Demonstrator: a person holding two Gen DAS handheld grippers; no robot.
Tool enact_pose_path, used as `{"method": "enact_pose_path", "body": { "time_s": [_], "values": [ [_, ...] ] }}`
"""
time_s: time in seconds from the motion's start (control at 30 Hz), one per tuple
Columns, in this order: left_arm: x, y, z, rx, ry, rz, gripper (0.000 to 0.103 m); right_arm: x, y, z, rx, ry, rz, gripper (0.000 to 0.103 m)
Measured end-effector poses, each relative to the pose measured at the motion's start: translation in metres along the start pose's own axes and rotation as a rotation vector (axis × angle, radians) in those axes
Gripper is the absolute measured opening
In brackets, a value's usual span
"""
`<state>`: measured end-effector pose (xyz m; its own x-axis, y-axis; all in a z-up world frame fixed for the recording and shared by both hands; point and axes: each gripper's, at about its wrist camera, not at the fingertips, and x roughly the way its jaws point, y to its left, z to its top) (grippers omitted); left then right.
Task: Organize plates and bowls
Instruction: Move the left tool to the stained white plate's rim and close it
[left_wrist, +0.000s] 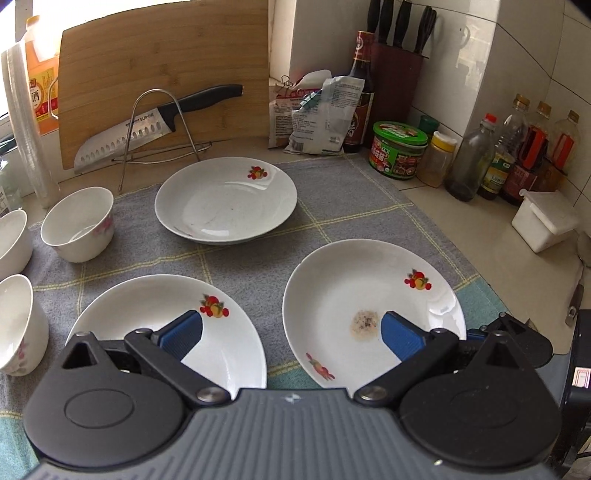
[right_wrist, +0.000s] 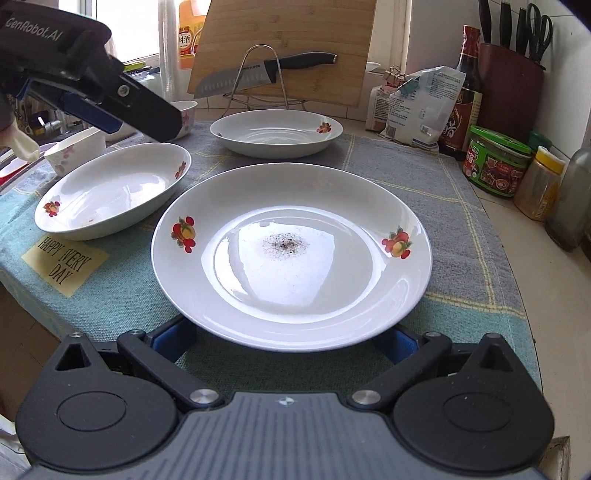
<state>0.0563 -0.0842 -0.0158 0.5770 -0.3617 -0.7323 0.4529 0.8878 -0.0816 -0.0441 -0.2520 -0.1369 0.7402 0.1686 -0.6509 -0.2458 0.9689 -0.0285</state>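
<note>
Both grippers stand with their blue-padded fingers spread apart, holding nothing. From the right wrist view, the right gripper sits low at the near rim of a white plate with fruit decals and a dark speckled stain in its middle; the plate's near edge lies between the two fingers, though whether the pads touch it cannot be told. That plate rests on a grey and teal checked cloth covering the counter. To its left lies a second white plate, and beyond it a third plate near a bamboo cutting board that leans upright with a knife on a wire stand in front. The left gripper hovers above the second plate, tilted downward. From the left wrist view, the left gripper hangs over the gap between the two nearer plates, and three small white bowls with pink flowers stand at the cloth's left edge. Bottles and jars line the tiled wall on the right, beside a knife block.
</note>
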Motion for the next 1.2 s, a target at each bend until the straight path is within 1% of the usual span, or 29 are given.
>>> {"method": "enact_pose_path", "body": {
  "time_s": [0.17, 0.27, 0.37, 0.53, 0.7, 0.83, 0.9, 1.0, 1.13, 1.17, 1.2],
  "values": [
    [0.011, -0.011, 0.017, 0.017, 0.002, -0.020, 0.102, -0.003, -0.004, -0.008, -0.028, -0.044, 0.032, 0.103],
    [0.020, -0.018, 0.026, 0.048, 0.029, -0.013, 0.102, -0.003, -0.009, -0.008, -0.055, -0.050, 0.058, 0.103],
    [0.032, -0.022, 0.032, 0.060, 0.075, -0.028, 0.102, -0.002, -0.013, -0.009, -0.067, -0.061, 0.070, 0.103],
    [0.050, -0.022, 0.041, 0.081, 0.095, -0.047, 0.102, -0.004, -0.014, -0.009, -0.068, -0.056, 0.060, 0.103],
    [0.073, -0.023, 0.047, 0.169, 0.130, -0.110, 0.102, -0.007, -0.016, -0.014, -0.041, -0.069, 0.037, 0.103],
    [0.093, -0.021, 0.049, 0.210, 0.200, -0.161, 0.102, -0.006, -0.015, -0.012, -0.007, -0.058, -0.004, 0.103],
    [0.098, -0.021, 0.051, 0.232, 0.214, -0.175, 0.102, -0.006, -0.015, -0.013, -0.005, -0.062, -0.011, 0.103],
    [0.106, -0.026, 0.055, 0.294, 0.250, -0.190, 0.102, -0.006, -0.014, -0.013, -0.005, -0.063, -0.012, 0.103],
    [0.116, -0.030, 0.056, 0.354, 0.299, -0.224, 0.098, -0.006, -0.014, -0.012, -0.007, -0.062, -0.011, 0.103],
    [0.119, -0.030, 0.056, 0.360, 0.315, -0.244, 0.096, -0.005, -0.014, -0.011, -0.009, -0.058, -0.009, 0.103],
    [0.121, -0.030, 0.056, 0.365, 0.326, -0.253, 0.092, -0.005, -0.014, -0.010, -0.010, -0.052, -0.006, 0.103]
  ]
}}
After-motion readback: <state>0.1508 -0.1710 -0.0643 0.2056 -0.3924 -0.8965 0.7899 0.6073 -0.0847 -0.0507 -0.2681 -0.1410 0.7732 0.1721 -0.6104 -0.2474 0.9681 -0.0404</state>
